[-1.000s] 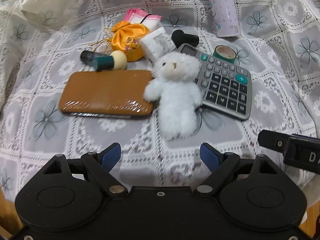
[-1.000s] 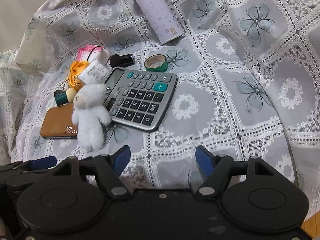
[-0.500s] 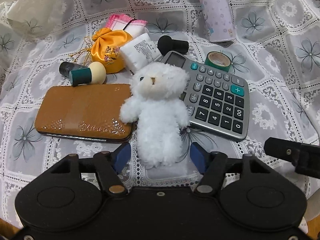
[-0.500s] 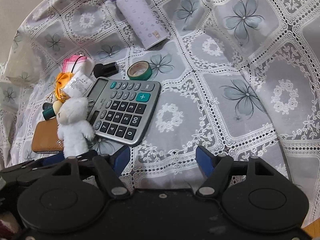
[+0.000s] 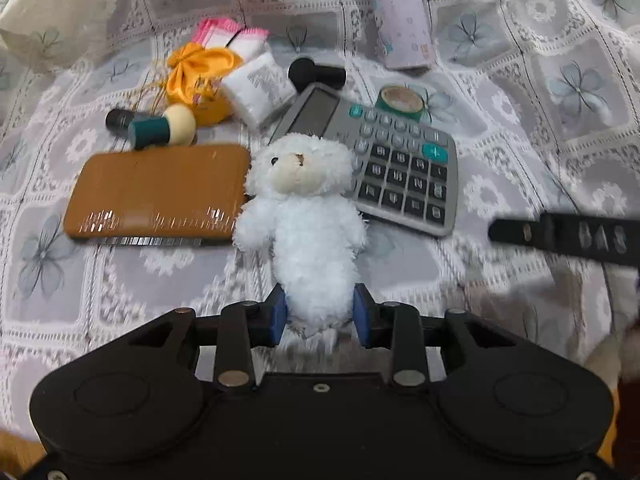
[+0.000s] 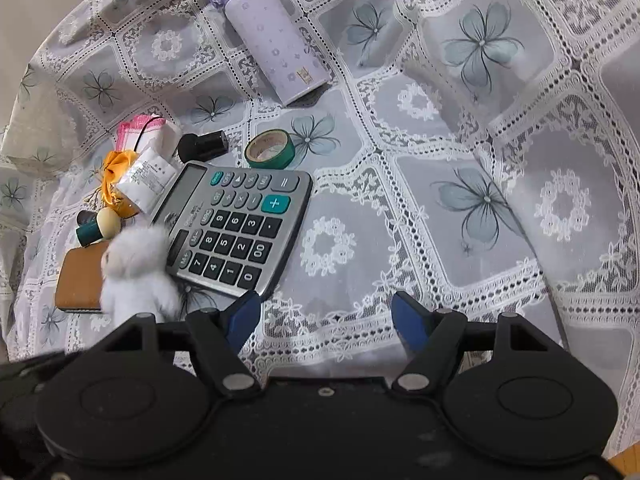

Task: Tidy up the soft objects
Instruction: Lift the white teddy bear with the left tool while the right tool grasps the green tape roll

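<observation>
Grasp step in hand: left gripper [image 5: 319, 314] clenched on the bear [image 5: 306, 216], blue pads pressed into the fluff at its legs, jaws either side of the lower body. Bear lies face up on the lace cloth [image 5: 520, 152], head toward 12 o'clock, touching the brown case [image 5: 158, 192] at its 9 o'clock and overlapping the near edge of the calculator [image 5: 396, 164] at its 2 o'clock. Frame is motion-blurred, so whether the bear has left the cloth cannot be told. Right gripper [image 6: 326, 318] released, jaws wide, nothing between them, over bare cloth at the calculator's 5 o'clock. Other soft items sit at 11 o'clock of the bear: orange pouch [image 5: 202, 80], pink cloth [image 5: 228, 36], white packet [image 5: 260, 86]. Hard clutter nearby: tape roll [image 5: 401, 100], purple bottle [image 5: 400, 20]. Judgement: first soft item is being secured. Next move calls for a straight lift so the head clears case and calculator without dragging them, then carry to a gathering spot; no bin or tray shows in either view. Grip is low on the body, so the head may flop.
</observation>
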A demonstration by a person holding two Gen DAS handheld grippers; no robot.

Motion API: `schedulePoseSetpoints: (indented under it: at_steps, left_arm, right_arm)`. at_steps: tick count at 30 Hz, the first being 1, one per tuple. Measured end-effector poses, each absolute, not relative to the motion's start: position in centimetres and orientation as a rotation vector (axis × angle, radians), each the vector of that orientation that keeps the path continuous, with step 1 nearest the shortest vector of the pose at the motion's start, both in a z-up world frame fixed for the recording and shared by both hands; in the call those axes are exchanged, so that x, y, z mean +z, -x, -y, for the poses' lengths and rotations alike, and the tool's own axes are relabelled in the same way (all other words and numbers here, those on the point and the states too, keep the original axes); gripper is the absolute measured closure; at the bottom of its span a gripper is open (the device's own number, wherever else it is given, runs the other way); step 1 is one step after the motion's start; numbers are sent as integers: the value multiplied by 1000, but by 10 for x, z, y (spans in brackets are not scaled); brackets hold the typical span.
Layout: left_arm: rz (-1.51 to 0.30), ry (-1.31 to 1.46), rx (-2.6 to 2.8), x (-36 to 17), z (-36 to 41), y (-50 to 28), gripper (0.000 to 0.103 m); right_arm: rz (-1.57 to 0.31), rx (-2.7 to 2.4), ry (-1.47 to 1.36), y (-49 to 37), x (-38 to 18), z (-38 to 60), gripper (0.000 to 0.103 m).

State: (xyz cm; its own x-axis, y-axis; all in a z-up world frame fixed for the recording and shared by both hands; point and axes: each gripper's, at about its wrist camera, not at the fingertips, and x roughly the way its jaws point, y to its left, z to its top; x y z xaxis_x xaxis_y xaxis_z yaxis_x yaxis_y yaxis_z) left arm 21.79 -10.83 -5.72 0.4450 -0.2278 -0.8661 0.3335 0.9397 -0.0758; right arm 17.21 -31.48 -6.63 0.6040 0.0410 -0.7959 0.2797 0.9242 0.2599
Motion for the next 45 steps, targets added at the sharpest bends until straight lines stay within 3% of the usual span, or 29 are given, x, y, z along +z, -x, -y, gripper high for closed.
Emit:
schedulePoseSetpoints:
  at_steps: [6, 11, 16, 42, 45]
  left_arm:
    - [-1090, -147, -358, -56, 96, -207, 66]
    - [-1050, -166, -336, -54, 99, -208, 40]
    - [-1016, -185, -337, -55, 108, -216, 32]
    - [-1047, -122, -328, -77, 106, -240, 29]
    - [-1044, -121, -327, -77, 106, -238, 29]
  right_arm:
    - [-898, -138, -352, -185, -61, 314, 31]
    - [-883, -131, -332, -203, -58, 310, 31]
    - [-862, -131, -305, -225, -56, 307, 30]
    - [-884, -133, -200, -346, -85, 289, 30]
    - [-889, -137, -184, -349, -88, 288, 36]
